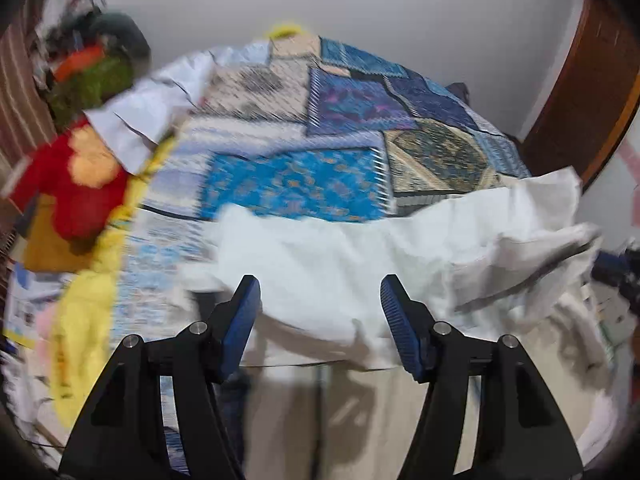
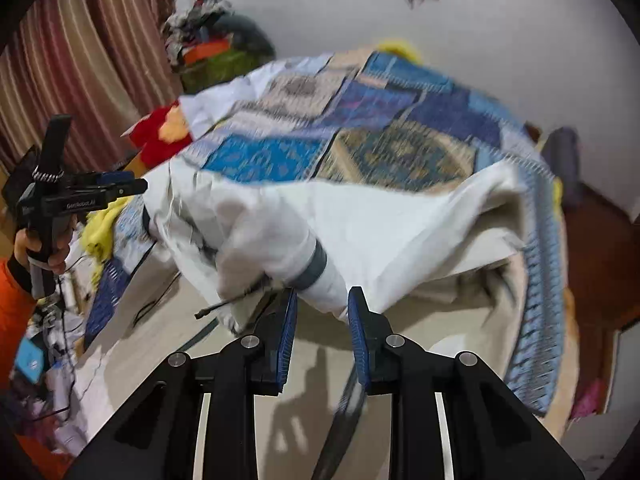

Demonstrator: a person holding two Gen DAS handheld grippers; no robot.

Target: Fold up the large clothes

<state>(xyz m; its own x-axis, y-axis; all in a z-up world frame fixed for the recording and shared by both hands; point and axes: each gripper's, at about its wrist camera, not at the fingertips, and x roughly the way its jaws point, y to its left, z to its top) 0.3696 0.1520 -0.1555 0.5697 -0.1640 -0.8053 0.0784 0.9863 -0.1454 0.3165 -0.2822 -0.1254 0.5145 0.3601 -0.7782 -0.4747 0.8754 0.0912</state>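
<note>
Blue-padded fingers of the left gripper point(image 1: 318, 292) stand well apart just above the near edge of the white garment point(image 1: 360, 256), clamping nothing. Over on the left, a red and yellow cloth point(image 1: 76, 184) lies at the bed's side, with a yellow one point(image 1: 86, 312) below it. That white garment is spread across the near end of the patchwork bedspread point(image 1: 304, 148), partly spilling over the edge. On the right, the right gripper point(image 2: 322, 300) has its jaws narrowly parted around a bunched, grey-banded part of the same garment point(image 2: 320, 216); motion blur keeps me from telling whether the pads truly bite. A hand point(image 2: 40, 246) in an orange sleeve holds the other gripper.
</note>
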